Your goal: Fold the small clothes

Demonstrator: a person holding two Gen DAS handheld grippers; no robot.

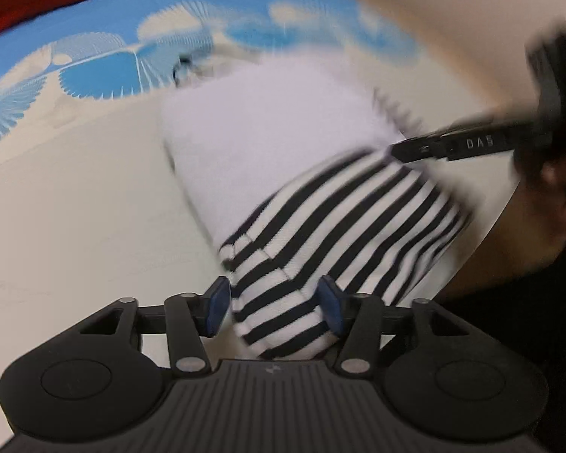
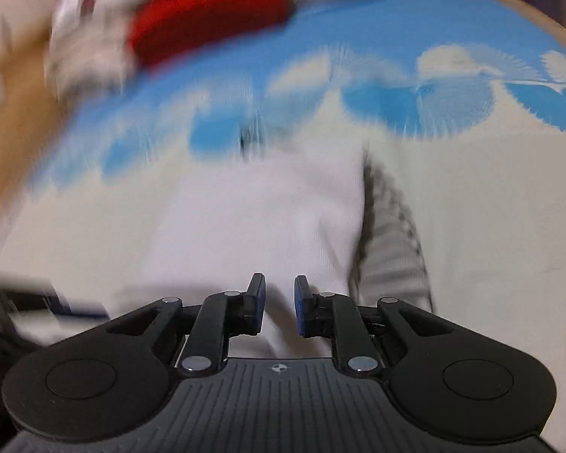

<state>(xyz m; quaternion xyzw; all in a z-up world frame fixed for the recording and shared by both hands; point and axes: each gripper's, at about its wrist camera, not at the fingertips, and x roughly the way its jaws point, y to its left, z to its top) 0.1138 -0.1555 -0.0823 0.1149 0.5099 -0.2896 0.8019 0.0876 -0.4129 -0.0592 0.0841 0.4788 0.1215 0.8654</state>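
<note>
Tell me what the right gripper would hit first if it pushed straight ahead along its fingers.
Most likely the white cloth of the striped garment, already lying right under the right gripper; blur leaves the depth uncertain.

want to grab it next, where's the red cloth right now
The red cloth lies at the far edge of the blue-and-white patterned sheet, upper left in the right wrist view, well beyond the white garment. In the left wrist view it sits in the top-left corner.
</note>
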